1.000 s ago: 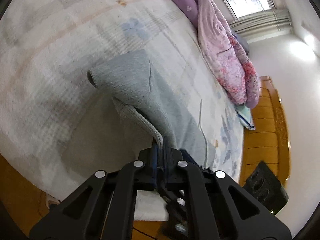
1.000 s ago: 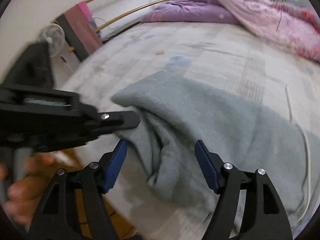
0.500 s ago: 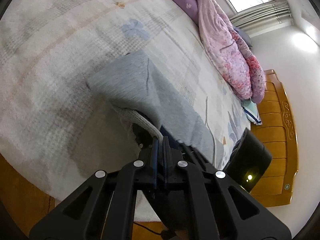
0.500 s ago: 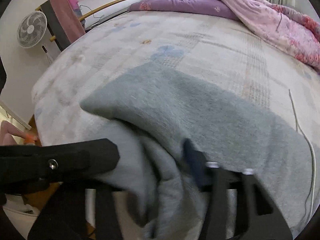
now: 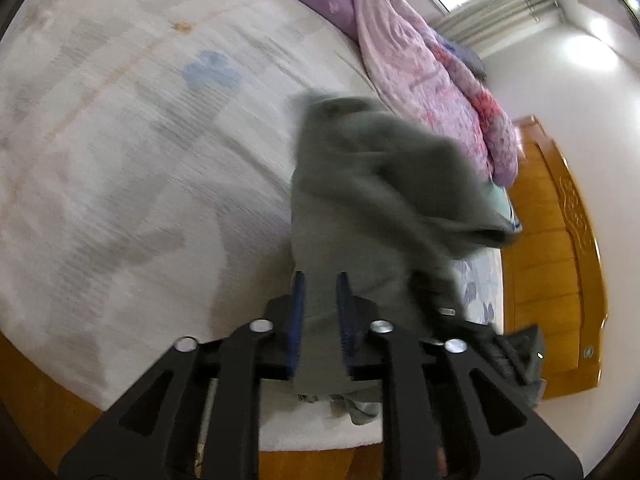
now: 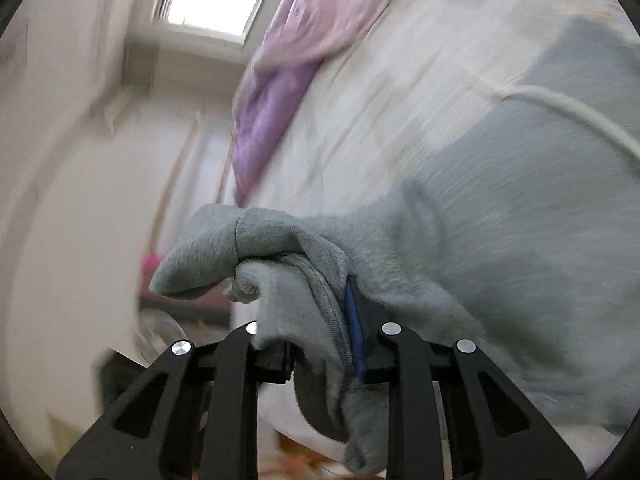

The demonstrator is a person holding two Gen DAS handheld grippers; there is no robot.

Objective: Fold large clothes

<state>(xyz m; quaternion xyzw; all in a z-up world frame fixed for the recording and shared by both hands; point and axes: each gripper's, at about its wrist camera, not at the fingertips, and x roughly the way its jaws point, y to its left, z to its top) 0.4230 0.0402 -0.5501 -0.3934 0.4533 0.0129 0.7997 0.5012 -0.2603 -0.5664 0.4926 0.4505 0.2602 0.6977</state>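
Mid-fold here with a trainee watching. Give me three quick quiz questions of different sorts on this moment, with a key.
1. True or false: both the left gripper and the right gripper are clamped on the grey garment.
2. Multiple choice: the pink and purple quilt lies A) on the bed, B) on the floor, C) in a gripper.
3. Fill in: a white ____ lies across the garment in the right wrist view.

Key: 1 true; 2 A; 3 cord.
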